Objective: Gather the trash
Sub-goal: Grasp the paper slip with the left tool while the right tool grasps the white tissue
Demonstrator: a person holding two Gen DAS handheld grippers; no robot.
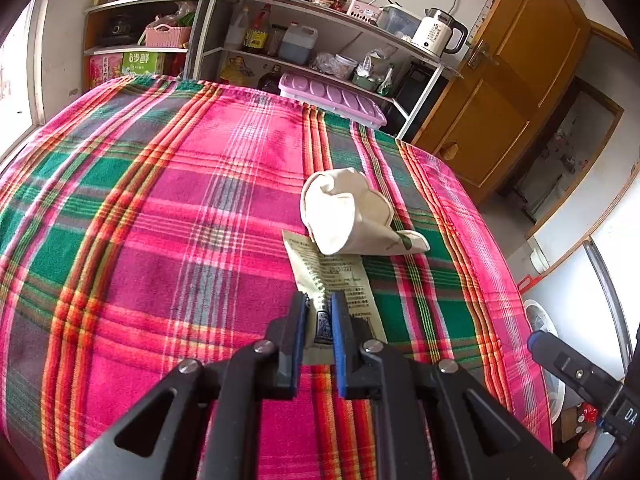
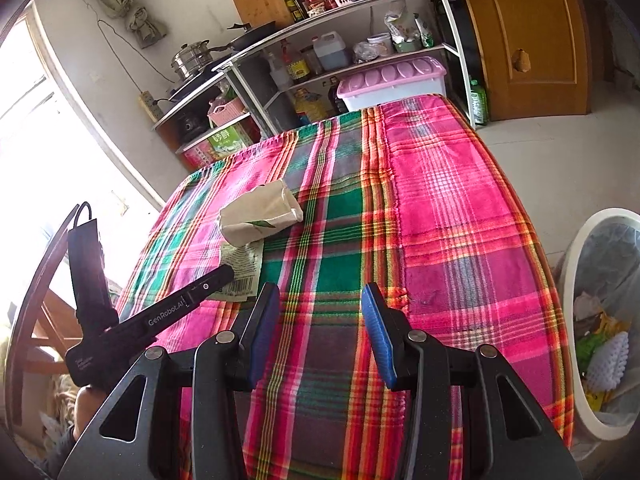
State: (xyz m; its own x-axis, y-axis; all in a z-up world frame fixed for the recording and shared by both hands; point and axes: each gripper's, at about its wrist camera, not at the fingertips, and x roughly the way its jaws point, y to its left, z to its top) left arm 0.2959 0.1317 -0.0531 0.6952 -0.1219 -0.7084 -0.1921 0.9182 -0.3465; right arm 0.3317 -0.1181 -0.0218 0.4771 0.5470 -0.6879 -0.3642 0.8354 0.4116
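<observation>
A flat printed wrapper (image 1: pixel 336 276) lies on the plaid tablecloth (image 1: pixel 160 220). My left gripper (image 1: pixel 319 312) is shut on its near edge. A crushed white paper cup (image 1: pixel 348 212) lies on its side just beyond, resting on the wrapper's far end. In the right wrist view the cup (image 2: pixel 260 216) and wrapper (image 2: pixel 240 264) lie at the left, with the left gripper (image 2: pixel 224 274) on the wrapper. My right gripper (image 2: pixel 320 312) is open and empty above the cloth's near middle.
A white trash bin (image 2: pixel 576 264) lined with a bag and holding several pieces of trash stands on the floor right of the table. Metal shelves (image 1: pixel 304 12) with bottles, a kettle and a lilac-lidded box (image 1: pixel 336 96) stand behind the table. A wooden door (image 1: pixel 516 64) is at the right.
</observation>
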